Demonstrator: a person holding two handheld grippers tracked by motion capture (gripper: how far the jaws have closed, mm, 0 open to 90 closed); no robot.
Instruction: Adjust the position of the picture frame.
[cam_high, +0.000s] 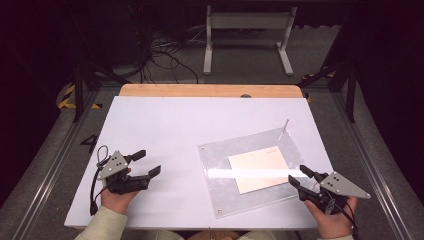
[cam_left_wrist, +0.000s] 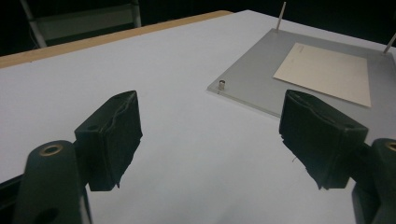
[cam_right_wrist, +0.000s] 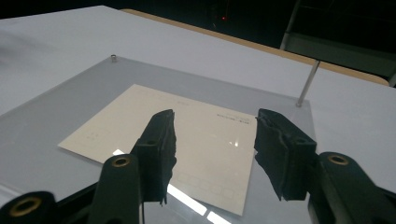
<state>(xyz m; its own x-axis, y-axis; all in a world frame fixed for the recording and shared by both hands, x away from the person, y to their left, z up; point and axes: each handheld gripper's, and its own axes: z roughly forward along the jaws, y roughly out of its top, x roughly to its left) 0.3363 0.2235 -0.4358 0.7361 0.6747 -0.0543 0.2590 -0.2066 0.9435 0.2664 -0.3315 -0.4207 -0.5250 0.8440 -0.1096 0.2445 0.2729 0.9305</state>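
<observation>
two hand-held grippers, both open and empty, over a white tabletop (cam_high: 165, 125) carrying one clear plate and one card.

the left hand-held gripper (cam_high: 148, 162) sits at the near left above bare white surface, its two jaws spread wide with nothing between them; in its own view (cam_left_wrist: 210, 135) the plate lies ahead to the right. the right hand-held gripper (cam_high: 300, 175) sits at the near right, its two jaws parted over the plate's near right edge, gripping nothing; in its own view (cam_right_wrist: 212, 140) the card lies beneath and beyond the jaws. the one clear plate (cam_high: 217, 170) lies flat, right of centre, slightly turned. one cream card (cam_high: 260, 167) lies flat on it. one thin upright pin (cam_high: 285, 124) stands at the plate's far corner; the left gripper view shows two such pins. one short stud (cam_left_wrist: 222, 85) sits at another corner.
</observation>
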